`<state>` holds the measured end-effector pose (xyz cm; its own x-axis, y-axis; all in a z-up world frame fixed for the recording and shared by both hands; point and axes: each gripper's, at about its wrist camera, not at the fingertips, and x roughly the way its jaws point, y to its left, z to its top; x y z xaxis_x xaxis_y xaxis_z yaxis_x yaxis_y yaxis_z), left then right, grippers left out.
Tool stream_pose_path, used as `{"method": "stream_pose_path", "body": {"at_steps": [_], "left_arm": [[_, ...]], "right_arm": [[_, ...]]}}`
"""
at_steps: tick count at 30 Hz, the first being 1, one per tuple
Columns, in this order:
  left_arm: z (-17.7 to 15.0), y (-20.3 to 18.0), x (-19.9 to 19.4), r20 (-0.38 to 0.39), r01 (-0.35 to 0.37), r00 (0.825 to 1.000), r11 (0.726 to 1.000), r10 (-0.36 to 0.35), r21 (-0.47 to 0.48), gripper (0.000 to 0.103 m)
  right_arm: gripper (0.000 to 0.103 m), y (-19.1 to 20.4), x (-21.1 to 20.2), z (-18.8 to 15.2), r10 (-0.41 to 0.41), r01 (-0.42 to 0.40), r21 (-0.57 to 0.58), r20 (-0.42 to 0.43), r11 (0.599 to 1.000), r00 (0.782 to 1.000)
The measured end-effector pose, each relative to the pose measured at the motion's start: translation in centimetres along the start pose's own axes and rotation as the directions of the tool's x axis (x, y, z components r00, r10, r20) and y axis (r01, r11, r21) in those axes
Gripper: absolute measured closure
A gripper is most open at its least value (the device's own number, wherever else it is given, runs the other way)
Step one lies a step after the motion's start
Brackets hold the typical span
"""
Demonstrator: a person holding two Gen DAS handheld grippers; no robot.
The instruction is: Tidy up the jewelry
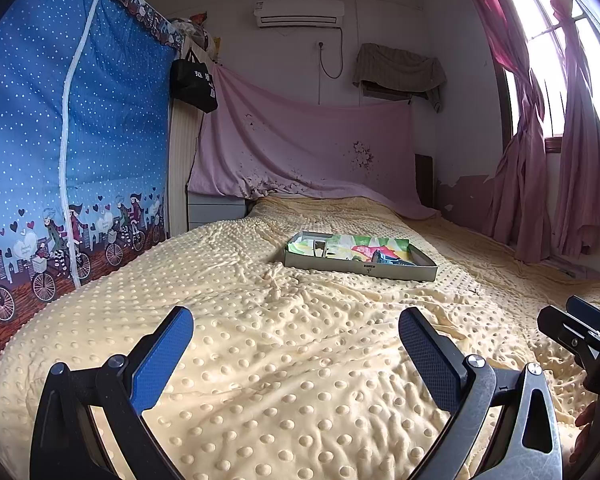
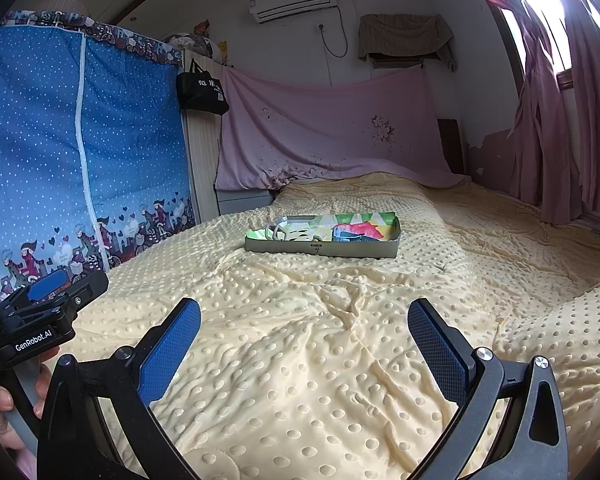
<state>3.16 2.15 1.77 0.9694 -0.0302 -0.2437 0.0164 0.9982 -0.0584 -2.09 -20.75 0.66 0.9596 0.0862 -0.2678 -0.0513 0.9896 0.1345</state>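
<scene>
A shallow grey tray [image 1: 360,270] with a colourful lining lies on the yellow dotted bedspread, well ahead of both grippers; it also shows in the right wrist view [image 2: 320,249]. A pale bracelet or ring [image 2: 278,232] and a dark blue item [image 1: 382,258] lie in it, too small to make out. My left gripper [image 1: 296,320] is open and empty, low over the bedspread. My right gripper [image 2: 304,314] is open and empty too. The right gripper's body shows at the left view's right edge [image 1: 584,332]; the left gripper's body shows at the right view's left edge [image 2: 48,304].
A blue polka-dot fabric wardrobe [image 1: 72,140] stands along the bed's left side. A pink sheet [image 1: 300,148] hangs at the headboard, pink curtains [image 1: 560,160] at the window on the right. The bedspread [image 1: 300,360] is wrinkled between grippers and tray.
</scene>
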Motion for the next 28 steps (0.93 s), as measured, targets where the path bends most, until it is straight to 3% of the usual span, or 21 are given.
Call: {"method": "stream_pose_path", "body": {"at_steps": [28], "left_arm": [[-0.19,0.25,-0.13,-0.007,-0.009,1.000,1.000,0.009,0.002,0.000]], "right_arm": [[0.001,0.05,-0.05,0.01,-0.001,0.001,0.000,-0.001,1.000,1.000]]}}
